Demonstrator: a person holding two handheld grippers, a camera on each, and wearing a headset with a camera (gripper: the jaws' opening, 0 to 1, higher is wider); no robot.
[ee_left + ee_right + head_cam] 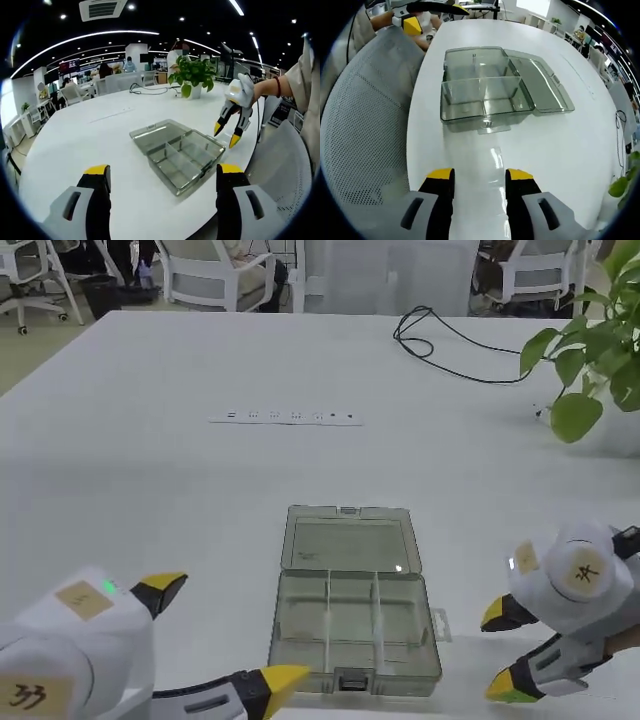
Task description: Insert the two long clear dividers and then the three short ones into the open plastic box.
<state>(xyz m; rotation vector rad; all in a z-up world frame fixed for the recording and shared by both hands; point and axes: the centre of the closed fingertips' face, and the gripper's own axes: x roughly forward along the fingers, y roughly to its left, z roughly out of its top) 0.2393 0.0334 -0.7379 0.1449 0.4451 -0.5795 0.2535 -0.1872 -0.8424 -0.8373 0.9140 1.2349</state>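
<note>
Big glossy white desk [150,470] takes up most of the head view. Flat white power strip [287,417] lies on it at upper centre, and a thin black cable [440,340] loops at upper right. Green leafy plant [590,360] at the right edge; the left gripper view has it in a white pot [194,91], upper centre. White swivel chairs [205,275] along the top past the desk's far edge, pale floor [25,350] at upper left. Grey mesh chair back [365,125] on the left of the right gripper view. Dark ceiling [200,30] with round spots, curved white light strips [115,35] and a square air vent [102,9] at top centre. Open-plan office behind.
</note>
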